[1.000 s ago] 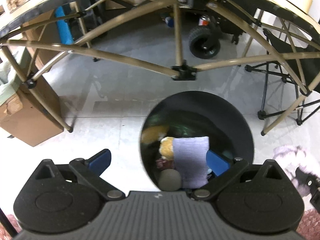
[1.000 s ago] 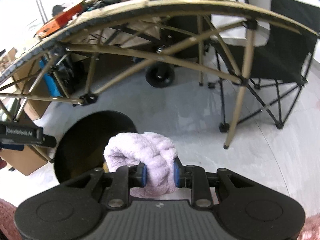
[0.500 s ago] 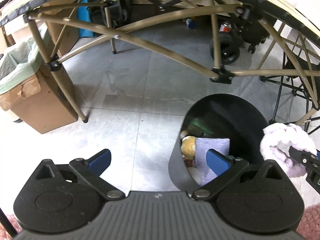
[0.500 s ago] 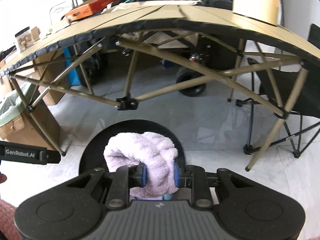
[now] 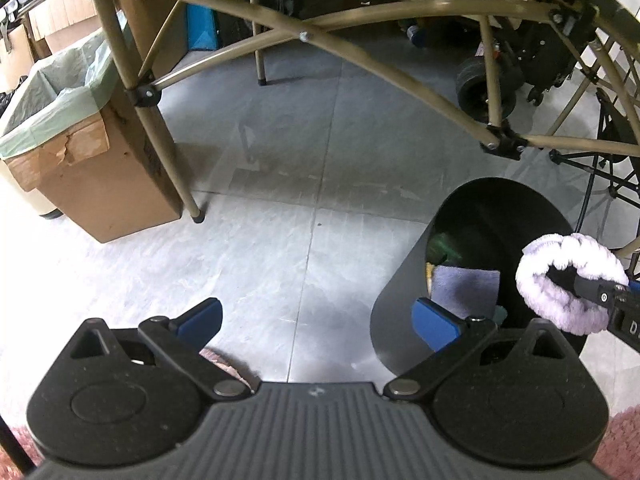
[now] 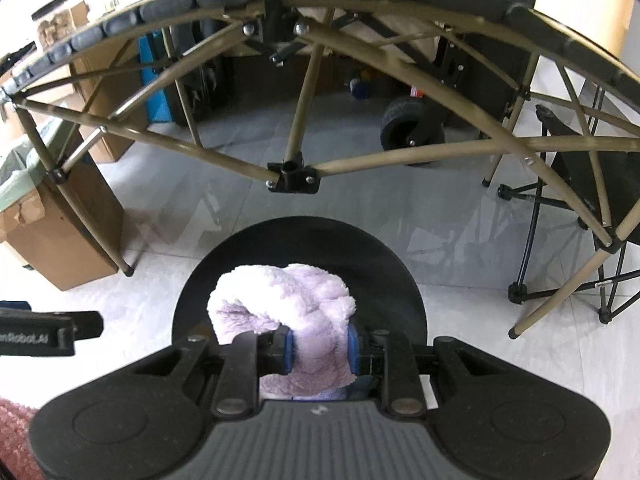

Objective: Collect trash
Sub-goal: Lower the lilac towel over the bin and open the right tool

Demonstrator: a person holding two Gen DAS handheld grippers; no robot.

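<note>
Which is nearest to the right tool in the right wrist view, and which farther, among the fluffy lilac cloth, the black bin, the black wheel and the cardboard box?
1. Fluffy lilac cloth, clamped in the right tool.
2. Black bin, directly below it.
3. Cardboard box, on the floor at left.
4. Black wheel, behind the table frame, upper right.
</note>
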